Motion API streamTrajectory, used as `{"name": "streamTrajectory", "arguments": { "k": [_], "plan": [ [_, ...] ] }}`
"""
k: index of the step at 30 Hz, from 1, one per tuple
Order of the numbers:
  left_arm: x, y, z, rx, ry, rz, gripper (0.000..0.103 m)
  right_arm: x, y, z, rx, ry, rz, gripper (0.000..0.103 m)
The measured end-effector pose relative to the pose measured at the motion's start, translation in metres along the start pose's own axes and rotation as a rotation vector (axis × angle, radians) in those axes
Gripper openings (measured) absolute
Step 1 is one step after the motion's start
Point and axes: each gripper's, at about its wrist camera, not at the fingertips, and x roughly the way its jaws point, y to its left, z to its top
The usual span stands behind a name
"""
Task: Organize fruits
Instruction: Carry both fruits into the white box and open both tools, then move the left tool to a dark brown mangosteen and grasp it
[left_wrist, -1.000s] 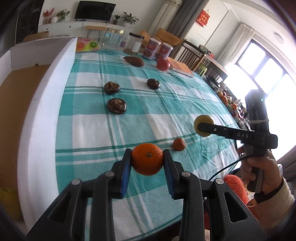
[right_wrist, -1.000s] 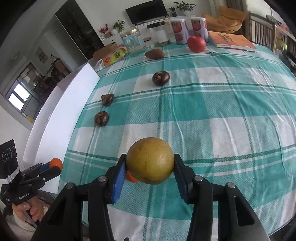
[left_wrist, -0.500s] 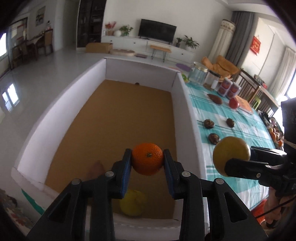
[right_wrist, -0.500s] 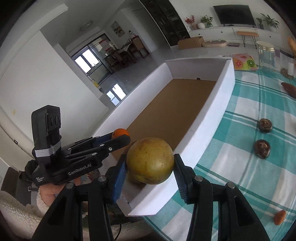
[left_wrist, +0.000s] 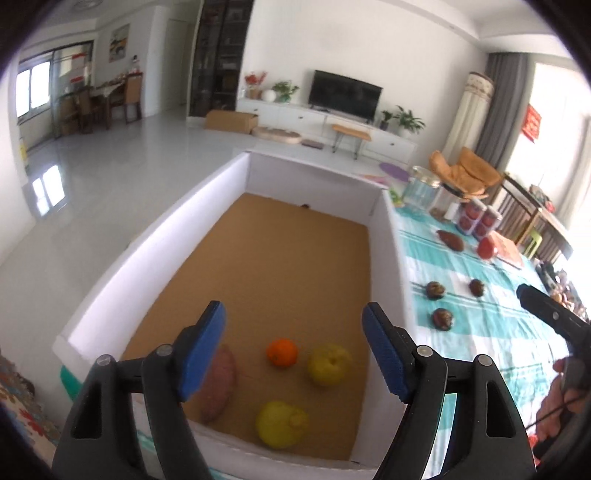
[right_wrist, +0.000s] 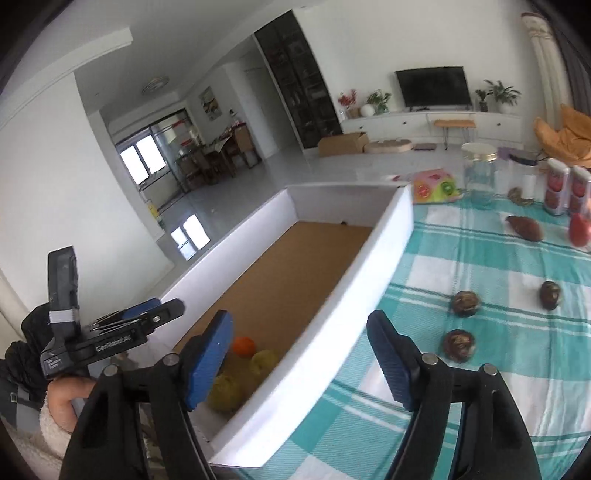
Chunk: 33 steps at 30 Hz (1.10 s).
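The left gripper (left_wrist: 293, 345) hangs over the near end of the white box (left_wrist: 384, 258), jaws spread wide and holding nothing. Below it lie the orange (left_wrist: 282, 352), two yellow fruits (one at 3 o'clock of the orange) and a sweet potato (left_wrist: 218, 384). The right gripper (right_wrist: 299, 354) is also spread and empty, above the box's right wall; the checked tablecloth (right_wrist: 498, 369) lies at its 3 o'clock.

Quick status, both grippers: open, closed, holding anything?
Left gripper: open, holding nothing.
Right gripper: open, holding nothing.
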Motion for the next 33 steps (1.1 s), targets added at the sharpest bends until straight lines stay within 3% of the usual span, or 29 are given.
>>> {"name": "streamTrajectory", "arguments": {
  "k": [3, 6, 9, 11, 13, 15, 18, 24, 28, 33],
  "plan": [
    [-0.004, -0.045, -0.01, 0.077, 0.019, -0.153, 0.082, -0.027, -0.074, -0.018, 0.059, -0.048, -0.251, 0.089],
    [0.0, -0.099, -0.029, 0.182, 0.088, -0.32, 0.082, -0.044, -0.147, -0.054, 0.122, -0.014, -0.503, 0.089],
    [0.02, -0.149, -0.053, 0.241, 0.206, -0.448, 0.082, -0.064, -0.201, -0.093, 0.242, 0.027, -0.611, 0.089],
    [0.041, -0.169, -0.072, 0.262, 0.275, -0.461, 0.082, -0.081, -0.223, -0.116, 0.345, 0.01, -0.629, 0.089],
    [0.062, -0.181, -0.091, 0.287, 0.324, -0.418, 0.082, -0.105, -0.235, -0.12, 0.451, -0.043, -0.587, 0.089],
    [0.079, -0.186, -0.105, 0.31, 0.355, -0.365, 0.082, -0.12, -0.234, -0.121, 0.464, -0.112, -0.596, 0.089],
    [0.093, -0.188, -0.121, 0.32, 0.377, -0.321, 0.082, -0.114, -0.239, -0.124, 0.489, -0.095, -0.579, 0.089],
    [0.104, -0.181, -0.125, 0.317, 0.347, -0.246, 0.082, -0.106, -0.247, -0.132, 0.517, -0.08, -0.554, 0.089],
    [0.116, -0.181, -0.124, 0.301, 0.35, -0.236, 0.082, -0.107, -0.252, -0.135, 0.547, -0.08, -0.543, 0.089],
    [0.133, -0.189, -0.105, 0.272, 0.289, -0.234, 0.082, -0.105, -0.259, -0.139, 0.585, -0.066, -0.536, 0.089]
  ]
}}
